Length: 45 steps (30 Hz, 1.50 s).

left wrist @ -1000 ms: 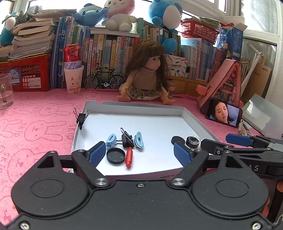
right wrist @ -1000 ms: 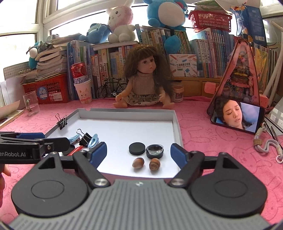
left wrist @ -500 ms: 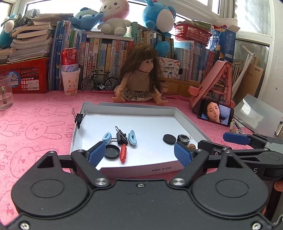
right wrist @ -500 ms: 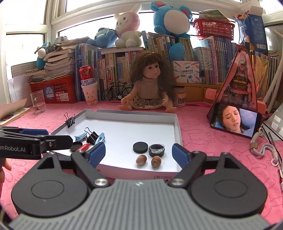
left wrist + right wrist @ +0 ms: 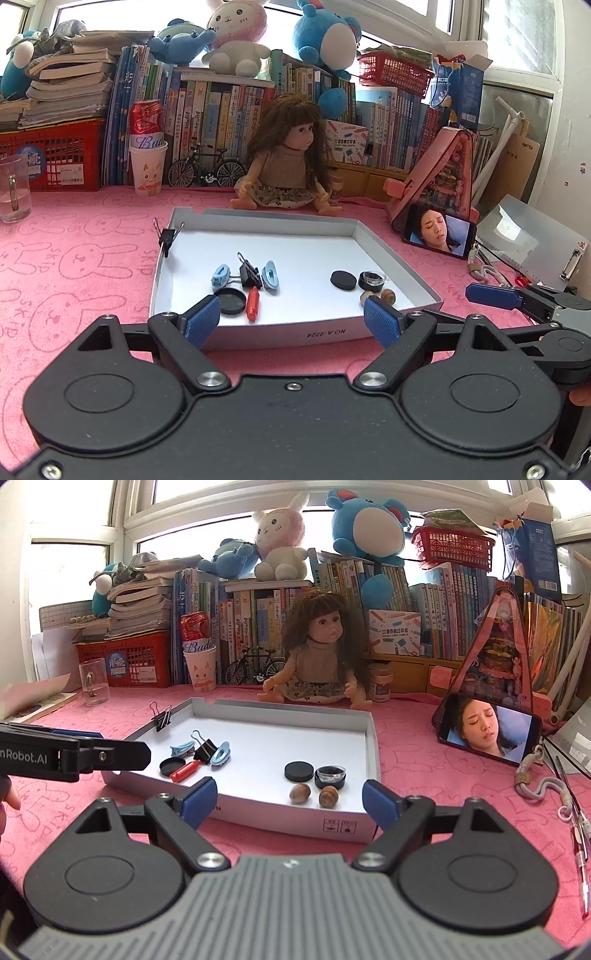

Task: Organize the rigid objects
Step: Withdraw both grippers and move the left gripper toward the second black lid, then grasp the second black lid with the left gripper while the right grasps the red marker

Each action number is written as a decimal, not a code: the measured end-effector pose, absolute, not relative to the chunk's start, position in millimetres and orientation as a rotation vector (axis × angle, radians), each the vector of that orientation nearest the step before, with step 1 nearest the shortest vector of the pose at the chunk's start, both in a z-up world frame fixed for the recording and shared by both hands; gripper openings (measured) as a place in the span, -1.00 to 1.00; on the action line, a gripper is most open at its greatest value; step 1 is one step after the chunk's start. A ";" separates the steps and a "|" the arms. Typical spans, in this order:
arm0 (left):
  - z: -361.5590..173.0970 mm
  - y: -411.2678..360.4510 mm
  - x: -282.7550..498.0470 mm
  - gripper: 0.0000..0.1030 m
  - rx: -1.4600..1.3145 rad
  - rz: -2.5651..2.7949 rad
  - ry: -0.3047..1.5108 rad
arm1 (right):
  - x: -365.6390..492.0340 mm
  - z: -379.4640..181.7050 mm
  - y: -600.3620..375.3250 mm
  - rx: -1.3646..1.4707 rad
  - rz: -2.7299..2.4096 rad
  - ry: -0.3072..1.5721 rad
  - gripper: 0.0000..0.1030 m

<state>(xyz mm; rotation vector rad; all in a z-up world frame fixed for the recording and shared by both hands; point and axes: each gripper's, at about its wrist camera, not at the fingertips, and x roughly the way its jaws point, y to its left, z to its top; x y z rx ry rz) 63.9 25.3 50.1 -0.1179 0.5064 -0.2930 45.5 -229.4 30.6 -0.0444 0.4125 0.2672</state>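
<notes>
Now both grippers hover short of the near wall of the white tray point(image 5: 236, 814), and neither holds anything. On the left gripper point(image 5: 291, 321) the fingers point(image 5: 201, 319) are spread wide with only air between them. On the right gripper point(image 5: 290, 799) the jaws have just been opening, nothing between them either.

Everything to organize lies inside the tray on the pink table point(image 5: 424, 775). Looks like two groupings are forming, clips and red piece to the left, round things to the right.

For the next pick, I'd say come in low over the near wall and choose a piece with clear space round it. The acorns point(image 5: 312, 794) sit side by side, so one finger should slip between them, or take the outer one first. They may roll when nudged.

Count with me:
- binder clips: two, one point(image 5: 204, 746) loose among the left group, one point(image 5: 161, 716) clamped on the tray's left wall
- blue clips point(image 5: 221, 753): two
- red piece point(image 5: 184, 770): one
- flat black lids: two, one point(image 5: 172, 765) left, one point(image 5: 298, 771) right
- small black pot point(image 5: 330, 776): one
- acorns: two
</notes>
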 end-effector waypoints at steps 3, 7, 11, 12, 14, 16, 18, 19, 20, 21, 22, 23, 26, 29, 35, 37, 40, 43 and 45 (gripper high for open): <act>44.9 26.9 58.4 0.63 -0.121 -0.296 0.528 | 36.9 27.6 -229.7 -0.056 0.279 0.414 0.78; 39.9 28.1 49.7 0.63 -0.126 -0.310 0.555 | 26.6 23.1 -229.1 -0.072 0.293 0.417 0.81; 33.6 23.0 40.4 0.62 -0.117 -0.339 0.584 | 17.4 17.5 -233.4 -0.075 0.308 0.425 0.89; 31.7 21.4 38.3 0.61 -0.115 -0.344 0.593 | 15.5 16.2 -235.6 -0.076 0.306 0.427 0.89; 27.1 17.9 35.1 0.60 -0.113 -0.357 0.613 | 11.9 13.6 -239.7 -0.083 0.292 0.435 0.90; 21.7 14.1 32.2 0.59 -0.112 -0.374 0.631 | 9.5 11.4 -244.3 -0.088 0.275 0.442 0.90; 17.3 10.7 31.1 0.56 -0.111 -0.385 0.645 | 7.2 9.5 -247.8 -0.091 0.259 0.445 0.92; 15.2 8.3 31.4 0.55 -0.110 -0.391 0.652 | 6.2 8.7 -249.6 -0.091 0.255 0.447 0.93; 13.2 6.5 31.3 0.52 -0.108 -0.395 0.659 | 4.6 7.3 -250.8 -0.089 0.253 0.450 0.96; 11.3 4.9 31.6 0.48 -0.108 -0.398 0.665 | 3.5 6.1 -252.3 -0.088 0.252 0.452 0.97; 9.8 3.6 31.8 0.46 -0.109 -0.402 0.670 | 2.1 5.0 -253.6 -0.090 0.251 0.453 0.99; 8.4 1.7 31.9 0.43 -0.109 -0.406 0.674 | 0.6 4.1 -254.5 -0.094 0.251 0.454 1.00; 5.2 -1.8 35.0 0.27 -0.108 -0.414 0.687 | -3.0 2.0 -255.9 -0.106 0.251 0.458 1.00; 1.9 -5.1 37.8 -0.02 -0.107 -0.411 0.693 | -4.9 0.5 -257.2 -0.104 0.248 0.462 1.00; 0.2 -3.5 43.4 -0.68 -0.119 -0.388 0.694 | -6.9 -0.7 -257.5 -0.093 0.253 0.467 1.00; 0.6 -0.9 44.7 -0.74 -0.122 -0.372 0.690 | -7.4 -0.6 -255.9 -0.094 0.261 0.469 1.00; 2.3 4.8 46.2 -0.77 -0.130 -0.352 0.682 | -9.3 -1.1 -253.6 -0.098 0.278 0.469 1.00; 4.2 8.0 46.0 -0.78 -0.136 -0.351 0.679 | -10.8 -1.6 -251.4 -0.107 0.286 0.468 1.00; 5.1 8.1 44.3 -0.77 -0.136 -0.358 0.675 | -10.6 -2.1 -251.3 -0.106 0.287 0.469 1.00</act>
